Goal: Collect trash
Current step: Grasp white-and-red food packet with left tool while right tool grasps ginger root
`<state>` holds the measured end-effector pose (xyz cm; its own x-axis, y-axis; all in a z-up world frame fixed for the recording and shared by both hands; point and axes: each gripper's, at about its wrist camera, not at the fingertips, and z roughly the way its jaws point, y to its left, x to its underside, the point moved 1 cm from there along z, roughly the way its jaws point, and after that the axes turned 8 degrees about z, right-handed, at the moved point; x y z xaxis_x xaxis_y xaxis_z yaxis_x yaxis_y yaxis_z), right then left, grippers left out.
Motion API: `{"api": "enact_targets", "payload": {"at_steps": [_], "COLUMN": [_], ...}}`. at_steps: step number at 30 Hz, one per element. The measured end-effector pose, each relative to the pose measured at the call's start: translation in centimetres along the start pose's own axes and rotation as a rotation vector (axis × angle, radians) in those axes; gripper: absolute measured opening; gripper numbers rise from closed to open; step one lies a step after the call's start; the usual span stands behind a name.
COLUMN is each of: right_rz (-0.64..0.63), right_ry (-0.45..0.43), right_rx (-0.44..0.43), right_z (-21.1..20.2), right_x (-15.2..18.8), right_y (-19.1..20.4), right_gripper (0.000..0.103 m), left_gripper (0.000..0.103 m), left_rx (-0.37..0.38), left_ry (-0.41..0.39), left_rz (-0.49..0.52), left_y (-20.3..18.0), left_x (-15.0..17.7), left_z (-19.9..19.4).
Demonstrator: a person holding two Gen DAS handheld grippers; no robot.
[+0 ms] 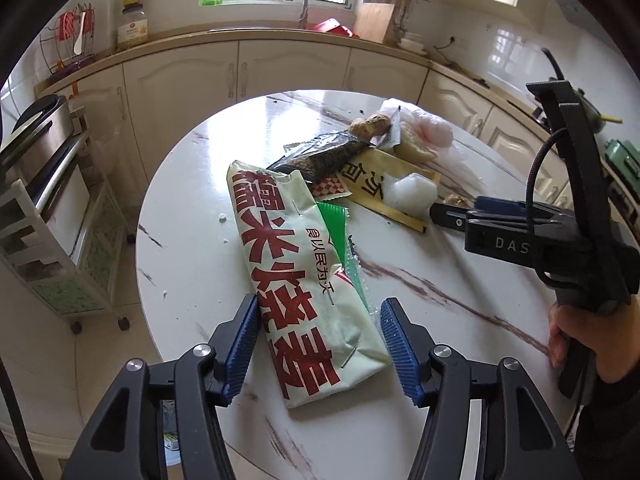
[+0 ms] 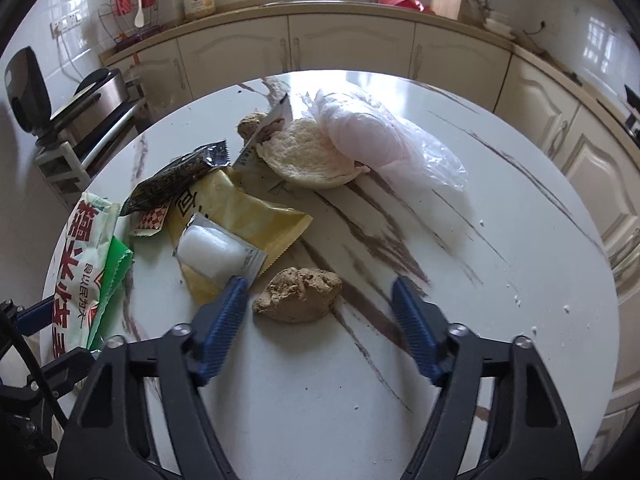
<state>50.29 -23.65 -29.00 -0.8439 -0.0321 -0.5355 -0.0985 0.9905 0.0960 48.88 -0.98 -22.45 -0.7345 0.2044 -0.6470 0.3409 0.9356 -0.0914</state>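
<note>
Two grippers hover over the round white marble-veined table (image 2: 520, 280), both with pads partly apart and gripping nothing. The left gripper (image 1: 320, 344) straddles the long pale-green plastic wrapper with big red Chinese characters (image 1: 304, 276), its pads just beside the wrapper's edges; the right gripper (image 2: 320, 320) has the lumpy brown dough-like chunk (image 2: 298, 294) just ahead, nearer its left pad. The slick wrapper could slide or buckle out as the pads close, dragging the green sachet (image 1: 340, 232) beneath it; the chunk may crumble or squirt sideways from an off-centre pinch. Small print on the wrapper reads 食以民为天; "DAS" shows on the right gripper's body.
</note>
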Motion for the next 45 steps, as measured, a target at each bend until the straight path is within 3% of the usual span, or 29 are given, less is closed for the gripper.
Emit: {"api": "enact_targets", "payload": {"at_steps": [2, 4, 8, 9, 11, 14, 17, 19, 21, 29, 31, 33, 37, 38, 39, 45], "right_rz": [-0.014, -0.013, 0.017, 0.025, 0.038, 0.029, 0.042, 0.048, 0.048, 0.05, 0.052, 0.055, 0.059, 0.058, 0.057, 0.049], "right_ry": [-0.005, 0.003, -0.015, -0.02, -0.016, -0.011, -0.008, -0.009, -0.015, -0.032, -0.034, -0.035, -0.039, -0.038, -0.038, -0.05], "right_rx": [-0.015, -0.024, -0.07, -0.083, -0.114, -0.116, -0.152, -0.163, -0.18, -0.217, -0.223, -0.232, -0.243, -0.245, -0.248, -0.264], "right_z": [-0.4, -0.6, -1.6, -2.1, -2.7, -3.3, -3.8, -4.1, -4.5, -5.3, -5.3, -5.2, -5.1, -5.1, -5.0, -5.6], "right_x": [0.2, 0.3, 0.8, 0.9, 1.2, 1.9, 2.9, 3.4, 3.9, 4.7, 4.7, 4.6, 4.6, 4.6, 4.7, 4.9], "right_y": [0.0, -0.3, -1.3, -1.7, -2.1, -2.3, -2.5, -2.6, -2.3, -1.2, -1.2, -1.2, -1.2, -1.2, -1.2, -0.2], "right_gripper": [0.038, 0.038, 0.034, 0.029, 0.029, 0.029, 0.029, 0.029, 0.029, 0.029, 0.029, 0.029, 0.029, 0.029, 0.029, 0.029], "left_gripper": [0.055, 0.054, 0.043, 0.023, 0.023, 0.024, 0.03, 0.041, 0.075, 0.08, 0.077, 0.063, 0.054, 0.037, 0.032, 0.021], "left_rx": [0.014, 0.023, 0.046, 0.031, 0.076, 0.047, 0.029, 0.006, -0.006, -0.055, -0.078, -0.071, -0.046, -0.039, -0.024, 0.001], "left_ry": [-0.001, -0.002, -0.011, -0.007, 0.001, 0.007, 0.016, 0.027, 0.04, 0.082, 0.08, 0.067, 0.037, 0.021, -0.002, -0.053], "left_rz": [-0.003, -0.009, -0.011, -0.007, -0.027, -0.028, -0.05, -0.035, -0.05, -0.053, -0.031, -0.002, -0.001, -0.007, -0.02, -0.039], "left_y": [0.1, 0.2, 0.0, 0.0, 0.2, 0.1, 0.1, -0.3, -0.6, -1.9, -2.5, -3.0, -3.0, -2.7, -2.5, -2.1], "left_x": [0.3, 0.5, 0.6, 0.7, 0.8, 1.1, 1.0, 0.9, 0.7, -1.7, -1.9, -2.1, -1.9, -1.8, -1.7, -1.5], "left_z": [-0.3, -0.6, -1.6, -1.7, -1.9, -1.9, -2.0, -2.1, -1.7, 1.0, 1.5, 1.7, 1.8, 1.7, 1.4, -0.2]}}
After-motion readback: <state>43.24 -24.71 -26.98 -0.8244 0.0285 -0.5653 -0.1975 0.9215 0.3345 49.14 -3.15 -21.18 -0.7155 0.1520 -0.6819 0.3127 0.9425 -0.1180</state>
